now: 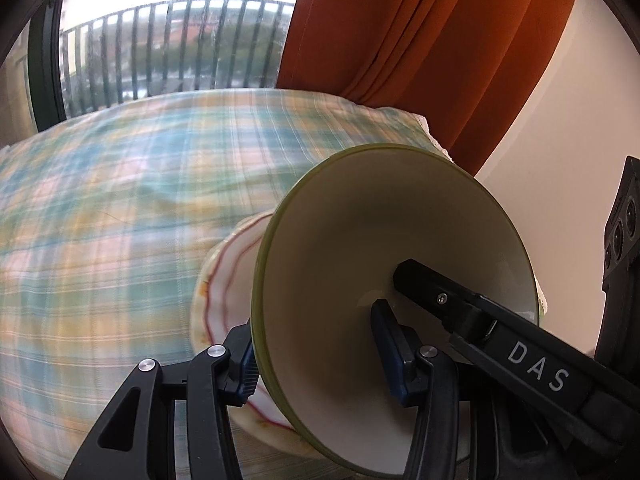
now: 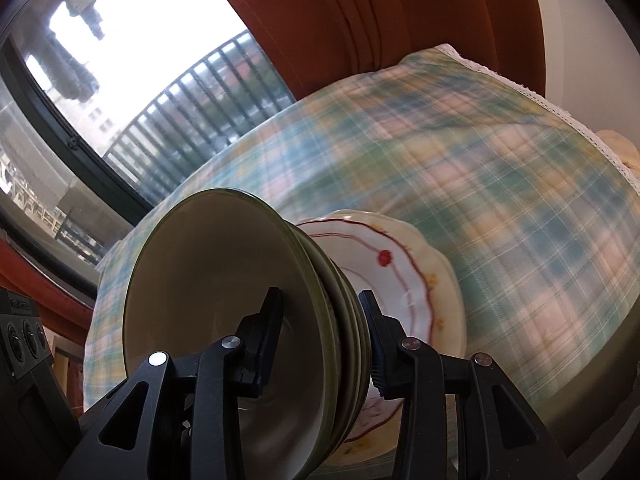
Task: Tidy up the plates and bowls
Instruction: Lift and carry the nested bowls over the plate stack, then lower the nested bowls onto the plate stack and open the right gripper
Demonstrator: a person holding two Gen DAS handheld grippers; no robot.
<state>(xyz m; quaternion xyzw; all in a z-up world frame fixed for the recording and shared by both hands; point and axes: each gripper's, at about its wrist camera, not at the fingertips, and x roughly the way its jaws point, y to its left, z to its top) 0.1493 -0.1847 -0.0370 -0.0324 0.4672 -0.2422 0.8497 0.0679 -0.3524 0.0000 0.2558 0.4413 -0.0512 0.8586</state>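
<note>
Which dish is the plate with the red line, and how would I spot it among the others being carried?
Start at the checked tablecloth covering the table. Above it, two claws carry a stack of green-rimmed bowls. The plate sits directly under those bowls: cream-white, wavy-edged, with a thin red line and a red dot, while the bowls are plain inside.

Stack of nested green-rimmed ceramic bowls sits between right gripper fingers; white scalloped plate with red line under it, beyond the right finger. Plaid tablecloth lies beyond the fingertips; orange curtain behind.
</note>
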